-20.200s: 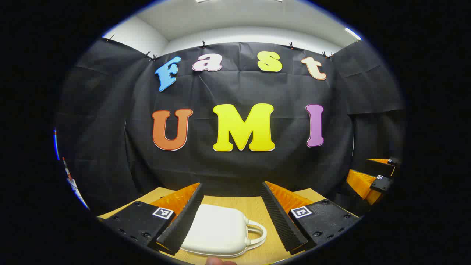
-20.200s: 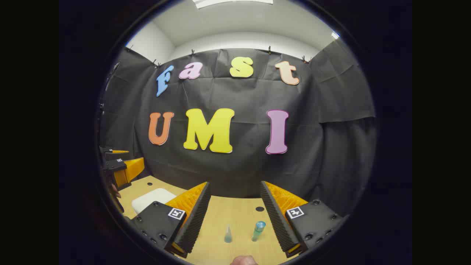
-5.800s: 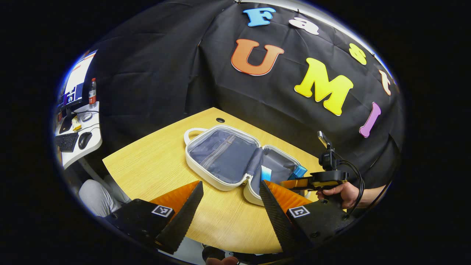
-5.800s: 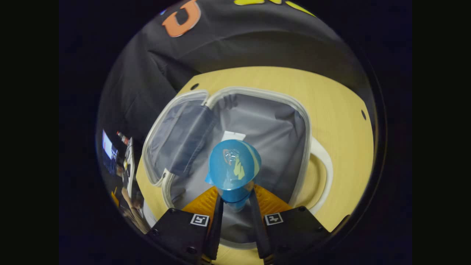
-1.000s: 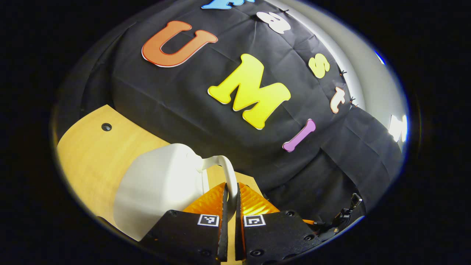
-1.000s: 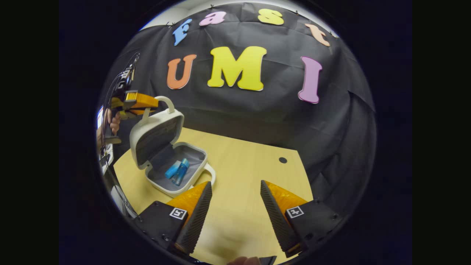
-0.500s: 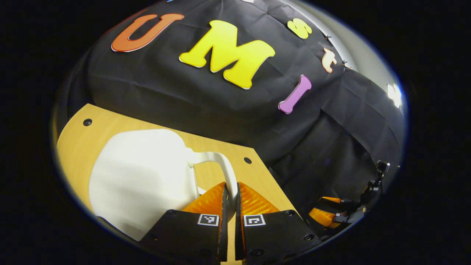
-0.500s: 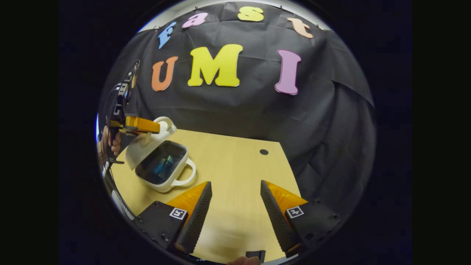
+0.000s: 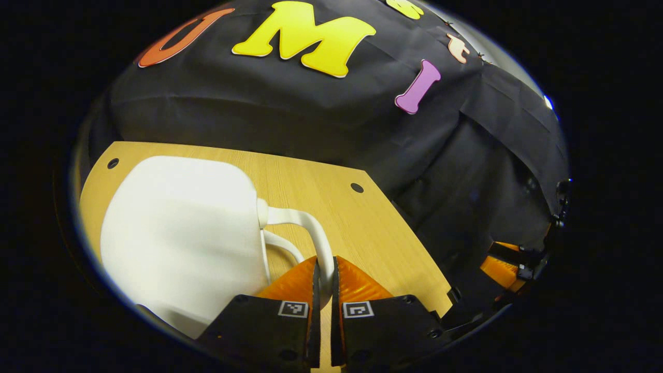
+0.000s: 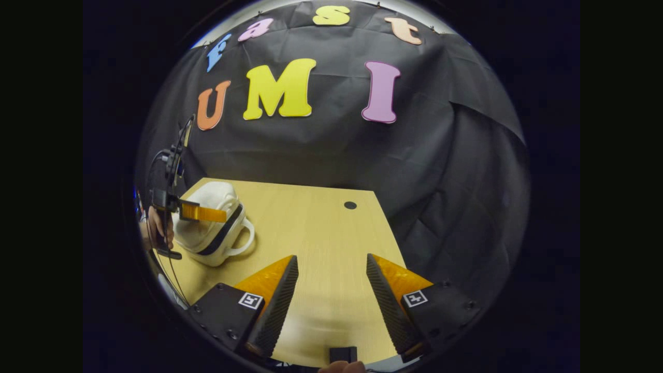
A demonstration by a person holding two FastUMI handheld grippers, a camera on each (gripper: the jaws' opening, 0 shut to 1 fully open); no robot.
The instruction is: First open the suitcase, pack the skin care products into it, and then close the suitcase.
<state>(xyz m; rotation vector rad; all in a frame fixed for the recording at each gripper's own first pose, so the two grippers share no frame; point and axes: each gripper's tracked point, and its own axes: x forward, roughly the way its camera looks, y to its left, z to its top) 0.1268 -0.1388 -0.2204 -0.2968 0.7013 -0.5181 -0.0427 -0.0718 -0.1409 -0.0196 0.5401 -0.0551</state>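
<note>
Clamping suitcase handle (image 9: 317,235), left tongs (image 9: 322,282) angled down; right tongs (image 10: 331,282) apart, level above table (image 10: 321,228).

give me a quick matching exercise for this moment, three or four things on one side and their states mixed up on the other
Things:
1. left gripper
2. right gripper
3. suitcase lid
4. lower suitcase handle

States:
A. open above the bare table
B. lowered, a dark gap left at the rim
C. shut on the lid's handle
D. free, not gripped

Pairs: 1-C, 2-A, 3-B, 4-D
</note>
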